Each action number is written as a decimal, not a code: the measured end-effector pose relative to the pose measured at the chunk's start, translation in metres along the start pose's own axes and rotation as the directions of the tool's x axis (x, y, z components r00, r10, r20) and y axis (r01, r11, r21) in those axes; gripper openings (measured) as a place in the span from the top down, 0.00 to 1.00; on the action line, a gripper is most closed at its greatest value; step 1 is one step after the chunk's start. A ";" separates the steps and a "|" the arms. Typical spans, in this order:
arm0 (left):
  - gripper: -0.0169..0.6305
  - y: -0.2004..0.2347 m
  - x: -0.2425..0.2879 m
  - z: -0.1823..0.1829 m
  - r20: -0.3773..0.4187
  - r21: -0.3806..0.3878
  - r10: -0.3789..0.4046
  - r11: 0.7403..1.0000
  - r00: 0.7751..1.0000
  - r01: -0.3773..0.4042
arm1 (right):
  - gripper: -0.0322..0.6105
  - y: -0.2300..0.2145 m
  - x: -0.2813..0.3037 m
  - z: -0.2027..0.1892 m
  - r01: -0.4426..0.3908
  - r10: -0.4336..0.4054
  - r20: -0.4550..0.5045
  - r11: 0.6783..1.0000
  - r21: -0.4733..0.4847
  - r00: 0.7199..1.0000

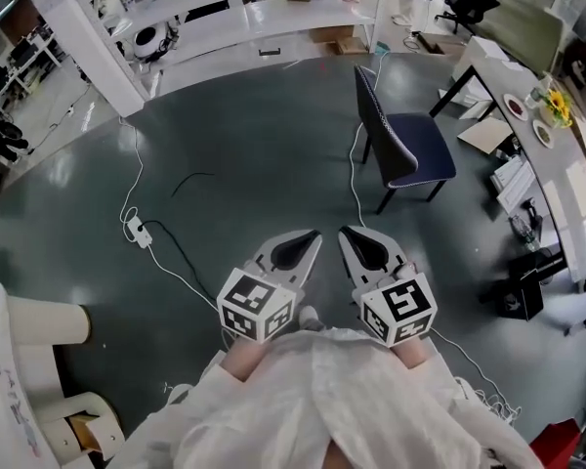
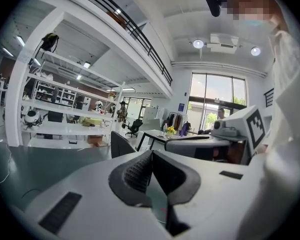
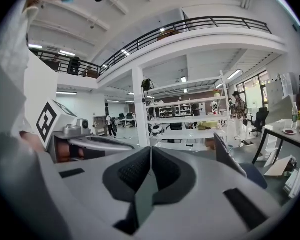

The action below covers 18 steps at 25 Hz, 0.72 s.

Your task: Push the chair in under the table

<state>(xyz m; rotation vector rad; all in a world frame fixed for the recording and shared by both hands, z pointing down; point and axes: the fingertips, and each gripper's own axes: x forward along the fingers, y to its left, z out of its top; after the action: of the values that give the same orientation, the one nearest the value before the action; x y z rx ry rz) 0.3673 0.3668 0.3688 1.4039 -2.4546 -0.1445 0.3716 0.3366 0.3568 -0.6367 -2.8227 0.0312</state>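
On the open grey floor, head view:
- Chair [image 1: 407, 150]: dark blue padded seat, thin curved back in speckled fabric, slim black legs. It stands clear of the table [image 1: 555, 189], not yet under it. The seat faces the table and the back faces the person, so the back is the likely surface to push.
- Table: long pale top on black legs, set with plates and yellow flowers [image 1: 557, 106].
- Left gripper [image 1: 309, 236] and right gripper [image 1: 348, 234]: pale moulded shells with dark inner pads. They are held side by side, well short of the chair and tips aimed at it. Both jaw pairs are closed with nothing between them, which suits pushing over grasping.
- White cable [image 1: 135, 225]: a loose line across the glossy floor, off to the left of the route.

Left gripper view:
- Ribbed black rubber pads [image 2: 135, 173] meet at the tips and hold nothing.
- The chair's dark back edge [image 2: 121, 145] rises beyond the shell, the table behind it, and white shelving [image 2: 60, 129] stands further left.

Right gripper view:
- Textured pads [image 3: 132, 170] are pressed together with nothing gripped.
- The chair's thin, tilted back [image 3: 230, 159] stands to the right, with its blue seat toward the table edge [image 3: 290, 135].
- The left gripper's marker cube is alongside.
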 end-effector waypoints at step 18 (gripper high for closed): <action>0.95 0.138 0.059 0.031 0.002 -0.043 0.028 0.999 1.000 -0.027 | 0.90 -0.058 0.138 0.019 -0.013 0.013 -0.014 1.000 0.007 1.000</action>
<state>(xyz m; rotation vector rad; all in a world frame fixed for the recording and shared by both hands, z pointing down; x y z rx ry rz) 0.2163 0.3856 0.3853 1.3526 -2.4572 -0.1914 0.2224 0.3431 0.3751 -0.6511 -2.8035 0.0391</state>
